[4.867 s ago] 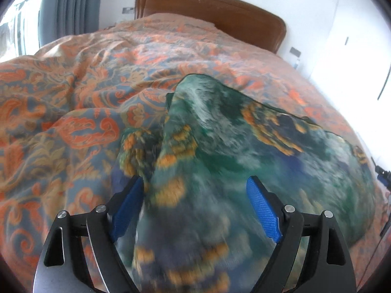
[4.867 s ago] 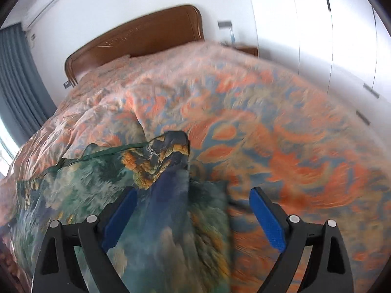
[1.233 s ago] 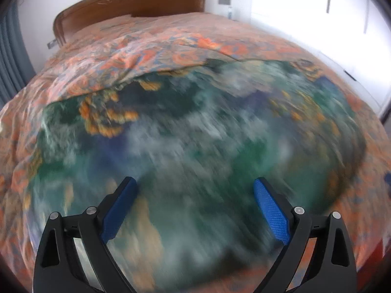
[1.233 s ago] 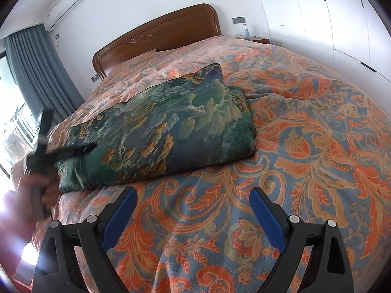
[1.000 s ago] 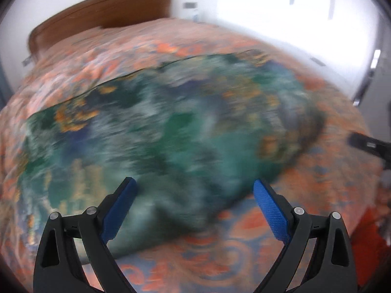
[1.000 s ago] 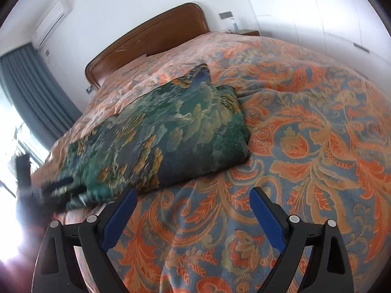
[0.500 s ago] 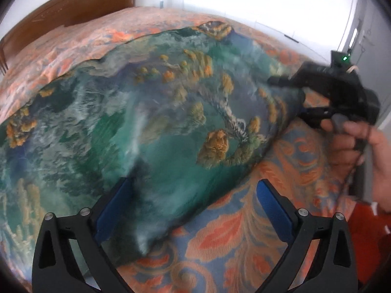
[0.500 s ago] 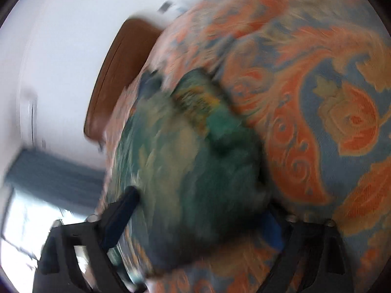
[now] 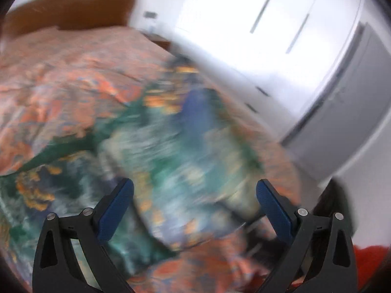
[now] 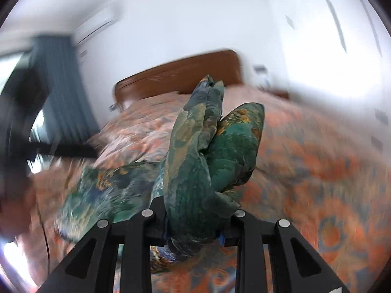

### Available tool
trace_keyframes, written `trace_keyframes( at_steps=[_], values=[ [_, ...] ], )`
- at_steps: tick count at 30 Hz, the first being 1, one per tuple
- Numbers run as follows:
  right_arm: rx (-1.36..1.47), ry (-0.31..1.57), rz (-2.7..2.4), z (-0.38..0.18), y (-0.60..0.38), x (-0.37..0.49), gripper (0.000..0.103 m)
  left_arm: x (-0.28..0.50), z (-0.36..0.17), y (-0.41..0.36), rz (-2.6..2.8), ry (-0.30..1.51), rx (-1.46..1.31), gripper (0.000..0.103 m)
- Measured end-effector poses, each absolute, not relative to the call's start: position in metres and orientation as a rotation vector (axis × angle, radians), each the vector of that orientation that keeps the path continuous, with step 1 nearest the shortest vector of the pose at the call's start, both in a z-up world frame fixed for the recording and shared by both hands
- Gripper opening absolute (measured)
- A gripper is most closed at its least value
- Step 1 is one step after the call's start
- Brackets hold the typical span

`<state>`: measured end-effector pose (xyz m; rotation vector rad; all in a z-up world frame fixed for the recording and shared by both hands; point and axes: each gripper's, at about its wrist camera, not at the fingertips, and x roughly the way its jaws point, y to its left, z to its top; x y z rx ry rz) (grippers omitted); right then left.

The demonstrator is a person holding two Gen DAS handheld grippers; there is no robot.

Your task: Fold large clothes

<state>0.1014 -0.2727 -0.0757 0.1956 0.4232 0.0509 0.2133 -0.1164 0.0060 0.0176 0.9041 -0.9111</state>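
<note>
A: Where is the garment, and what has hold of it?

B: The green patterned garment [image 10: 195, 166] is bunched up between the fingers of the right gripper [image 10: 193, 229]. Its jaws are closing, and the cloth fills the gap between them, rising from the grip in two thick folds that stand upright in front of the camera. The rest of the garment trails down to the left onto the bedspread [image 10: 317, 171], an orange and blue paisley cover.

A: And the other gripper?

B: The left gripper [image 9: 193, 195] is spread wide, with nothing between its blue pads [image 9: 117, 205]. In its view the garment [image 9: 171, 151] lies just beyond them on the bedspread [image 9: 61, 85], a blurred mass of green, teal and orange. Whether the pads touch the cloth I cannot tell; the picture is smeared.

A: What else is around?

B: A brown wooden headboard [image 10: 180, 73] at the far end of the bed, white wardrobe doors [image 9: 268, 24] on the right, and a grey-blue curtain [image 10: 63, 85] on the left beside a bright window. A dark blurred shape crosses the left edge of the right wrist view; I cannot make it out.
</note>
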Motion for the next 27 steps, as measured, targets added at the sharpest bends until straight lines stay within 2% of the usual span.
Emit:
trace_keyframes(
  at_steps=[5, 12, 13, 15, 17, 18, 22, 27],
  values=[
    [-0.052, 0.379, 0.138, -0.061, -0.206, 0.093, 0.028, 0.213, 0.011, -0.13, -0.809, 0.927, 0.155, 0.1],
    [-0.344, 0.361, 0.261, -0.067, -0.121, 0.076, 0.028, 0.204, -0.012, -0.12, -0.624, 0.955, 0.313, 0.098],
    [-0.36, 0.362, 0.266, -0.068, -0.115, 0.078, 0.028, 0.206, -0.015, -0.116, -0.597, 0.958, 0.318, 0.094],
    [-0.388, 0.361, 0.275, -0.071, -0.107, 0.079, 0.028, 0.212, -0.021, -0.107, -0.567, 0.97, 0.298, 0.06],
    [-0.398, 0.37, 0.279, -0.074, -0.103, 0.077, 0.028, 0.214, -0.022, -0.098, -0.599, 0.992, 0.238, 0.04],
    [-0.394, 0.377, 0.278, -0.075, -0.105, 0.077, 0.028, 0.215, -0.022, -0.095, -0.607, 0.992, 0.226, 0.036],
    [-0.281, 0.387, 0.347, -0.069, -0.113, 0.074, 0.056, 0.223, -0.012, -0.07, -0.611, 0.979, 0.198, 0.031],
    [-0.027, 0.436, 0.437, -0.052, -0.153, 0.067, 0.057, 0.25, -0.009, -0.011, -0.555, 0.97, 0.136, 0.031]
  ],
)
